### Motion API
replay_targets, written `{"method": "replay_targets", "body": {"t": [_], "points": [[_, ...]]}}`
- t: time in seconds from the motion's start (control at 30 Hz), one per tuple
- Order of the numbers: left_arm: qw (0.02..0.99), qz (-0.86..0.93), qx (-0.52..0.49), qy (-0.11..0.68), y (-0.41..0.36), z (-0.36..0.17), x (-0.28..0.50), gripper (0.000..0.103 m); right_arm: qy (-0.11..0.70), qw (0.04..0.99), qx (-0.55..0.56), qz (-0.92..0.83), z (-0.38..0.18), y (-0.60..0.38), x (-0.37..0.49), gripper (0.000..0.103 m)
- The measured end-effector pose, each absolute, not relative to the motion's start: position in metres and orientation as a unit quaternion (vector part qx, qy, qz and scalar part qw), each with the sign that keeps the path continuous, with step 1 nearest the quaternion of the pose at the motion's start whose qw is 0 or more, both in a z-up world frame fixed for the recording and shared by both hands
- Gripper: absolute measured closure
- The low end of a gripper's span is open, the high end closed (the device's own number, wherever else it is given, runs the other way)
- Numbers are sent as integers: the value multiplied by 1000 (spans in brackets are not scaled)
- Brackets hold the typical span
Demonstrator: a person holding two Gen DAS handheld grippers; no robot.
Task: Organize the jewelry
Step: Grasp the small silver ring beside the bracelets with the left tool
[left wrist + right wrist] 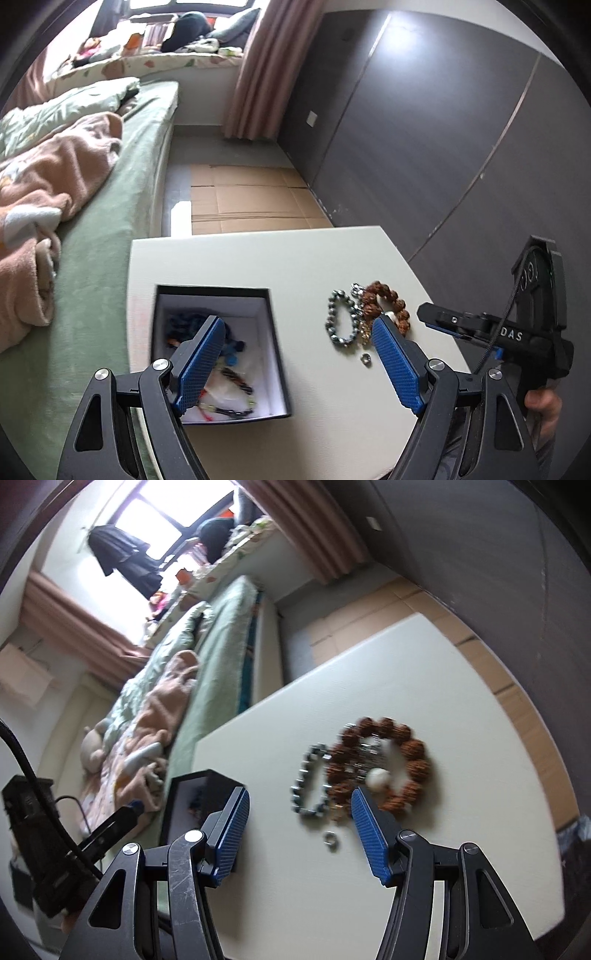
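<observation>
A black box with a white lining (pixel 271 373) stands on the white table (pixel 258 258) and holds several bracelets (pixel 232 387). To its right lie a grey bead bracelet (pixel 334 319), a brown bead bracelet (pixel 384 299) and a small silver ring (pixel 365 359). My left gripper (pixel 295 332) is open and empty above the box's right edge. My right gripper (pixel 299 805) is open and empty, just before the grey bracelet (pixel 308 775), brown bracelet (pixel 399 760) and ring (pixel 330 840). The box (pixel 207 786) is at its left finger.
A bed with green sheet and pink blanket (pixel 74 192) runs along the table's left side. Flattened cardboard (pixel 251 199) lies on the floor beyond the table. A dark wardrobe wall (pixel 424 129) stands on the right. The right gripper's body (pixel 524 332) is at the table's right edge.
</observation>
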State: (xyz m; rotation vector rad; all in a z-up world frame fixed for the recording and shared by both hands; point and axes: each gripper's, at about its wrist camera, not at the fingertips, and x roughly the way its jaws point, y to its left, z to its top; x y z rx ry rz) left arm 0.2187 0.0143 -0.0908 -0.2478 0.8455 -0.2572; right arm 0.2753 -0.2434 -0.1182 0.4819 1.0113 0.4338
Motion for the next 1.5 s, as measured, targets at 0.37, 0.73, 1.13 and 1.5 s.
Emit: {"method": "replay_targets", "body": {"t": [0.37,0.73,1.13,1.5], "points": [[878,-149,-67,450,-52,-112,227,40,526,799,251,149,-144,-286,275,45],[853,-168,5,494,-104,-150,235,65,532,792,268,135,-146,-316,271,45],[840,-147,53,520,-122,-186,246,75,537,780,287,148,-149,-326,270,45],[852,-143,73,499,-132,-190,257,83,542,775,287,150,-152,-325,272,45]]}}
